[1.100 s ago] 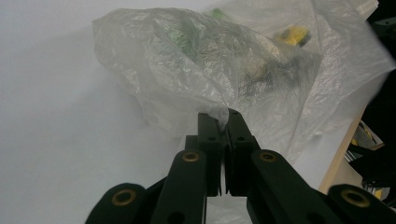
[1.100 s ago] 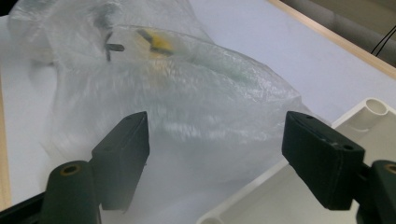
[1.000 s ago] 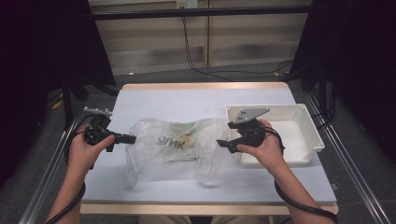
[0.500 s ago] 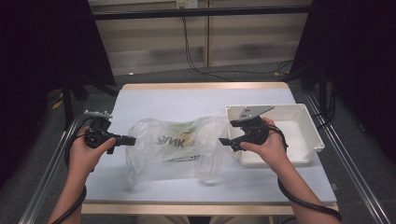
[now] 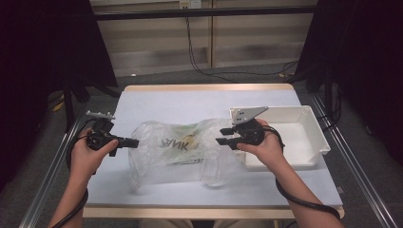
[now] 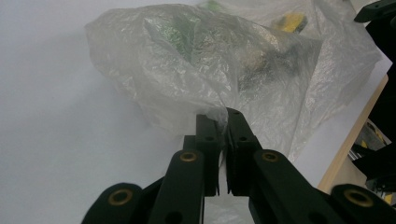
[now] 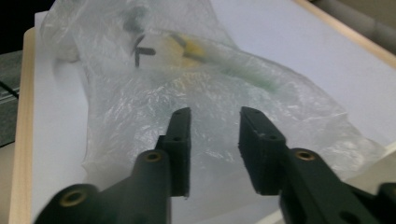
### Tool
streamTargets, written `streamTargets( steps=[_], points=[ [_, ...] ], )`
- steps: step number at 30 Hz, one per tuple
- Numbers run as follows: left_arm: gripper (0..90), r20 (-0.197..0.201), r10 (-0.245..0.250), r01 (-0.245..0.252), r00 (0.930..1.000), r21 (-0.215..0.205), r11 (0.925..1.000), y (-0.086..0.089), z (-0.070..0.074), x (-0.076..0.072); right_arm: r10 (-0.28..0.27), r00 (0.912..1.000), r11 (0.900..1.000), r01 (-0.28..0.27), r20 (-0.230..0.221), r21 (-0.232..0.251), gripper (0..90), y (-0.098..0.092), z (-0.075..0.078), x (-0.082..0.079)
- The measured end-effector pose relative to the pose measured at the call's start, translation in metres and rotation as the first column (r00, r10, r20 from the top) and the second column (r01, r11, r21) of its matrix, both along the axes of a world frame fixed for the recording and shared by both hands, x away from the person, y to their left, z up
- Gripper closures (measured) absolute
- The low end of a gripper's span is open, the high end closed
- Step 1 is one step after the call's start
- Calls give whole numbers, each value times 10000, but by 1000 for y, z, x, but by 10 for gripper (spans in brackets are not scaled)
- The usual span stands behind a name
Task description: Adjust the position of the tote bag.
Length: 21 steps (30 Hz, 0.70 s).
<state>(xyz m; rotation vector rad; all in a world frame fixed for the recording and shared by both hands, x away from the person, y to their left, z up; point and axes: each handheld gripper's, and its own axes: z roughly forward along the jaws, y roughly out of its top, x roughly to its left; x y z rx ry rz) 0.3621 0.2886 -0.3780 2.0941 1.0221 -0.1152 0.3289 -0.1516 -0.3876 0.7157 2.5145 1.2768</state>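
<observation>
A crumpled clear plastic bag (image 5: 180, 147) with black print and yellow and green items inside lies across the middle of the table. My left gripper (image 5: 135, 141) is at the bag's left end. In the left gripper view the bag (image 6: 196, 60) has a fold of film pinched between the jaws of the left gripper (image 6: 223, 116). My right gripper (image 5: 221, 135) is at the bag's right end. Its jaws have just been closing. In the right gripper view the bag (image 7: 187, 84) shows through the gap in the right gripper (image 7: 214, 116), and the pads do not press on it.
A white rectangular tray (image 5: 294, 137) stands on the right side of the pale blue table (image 5: 190, 102), just behind my right hand. Black cables trail from both grippers over the table's front edge. Metal rails run along both sides of the table.
The right gripper's jaws stand closer together than before, still at the bag's right end. The left gripper has stayed where it was, holding the bag's left end.
</observation>
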Motion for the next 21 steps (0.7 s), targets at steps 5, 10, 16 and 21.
streamTargets(
  steps=[5,10,16,21],
  points=[
    [863,15,80,-80,10000,-20,10000,2,2,2,14,10000,9999,-15,-67,-154,900,4,-5,1],
    [862,73,37,-37,10000,-46,10000,0,4,1,-60,10000,9999,59,17,159,760,5,-3,1],
    [853,133,63,-61,9999,-99,9999,-1,4,1,-331,9981,9975,363,-525,607,229,16,-1,-6],
    [846,-41,124,-125,9999,-88,9999,-2,0,3,-271,9980,9995,281,-575,164,65,26,-10,-16]
  ],
)
